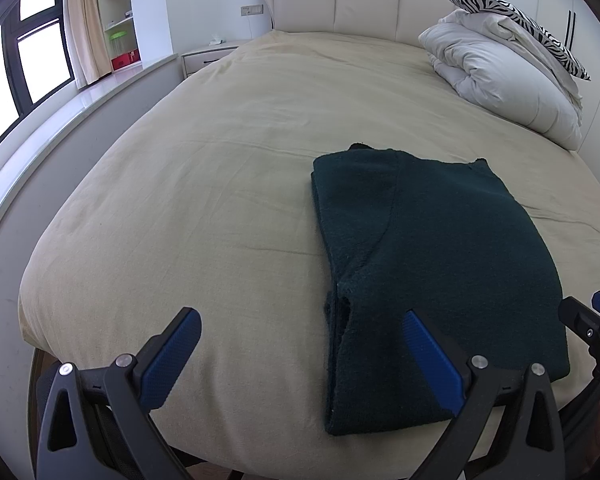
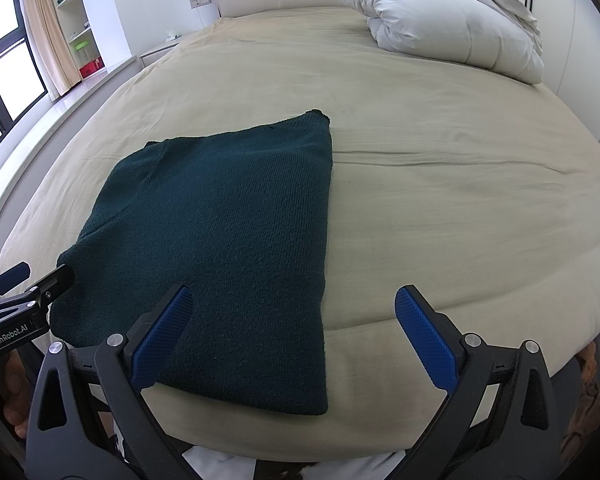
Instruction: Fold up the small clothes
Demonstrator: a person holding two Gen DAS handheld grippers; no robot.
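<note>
A dark green knitted sweater (image 1: 432,264) (image 2: 228,248) lies folded into a flat rectangle near the front edge of the beige bed (image 1: 228,168) (image 2: 440,208). My left gripper (image 1: 302,320) hovers open above the sweater's near left corner, its right finger over the cloth and its left finger over bare sheet. My right gripper (image 2: 294,300) hangs open above the sweater's near right corner, nothing between its blue pads. Each gripper shows at the edge of the other's view: the left gripper (image 2: 20,280) and the right gripper (image 1: 592,316).
A white folded duvet (image 1: 504,84) (image 2: 452,28) with a zebra-print pillow (image 1: 512,20) lies at the bed's far right by the headboard (image 1: 332,0). A nightstand (image 1: 208,56), shelves (image 1: 118,16) and a window (image 1: 24,52) stand to the left. A hand (image 2: 0,392) holds the left gripper.
</note>
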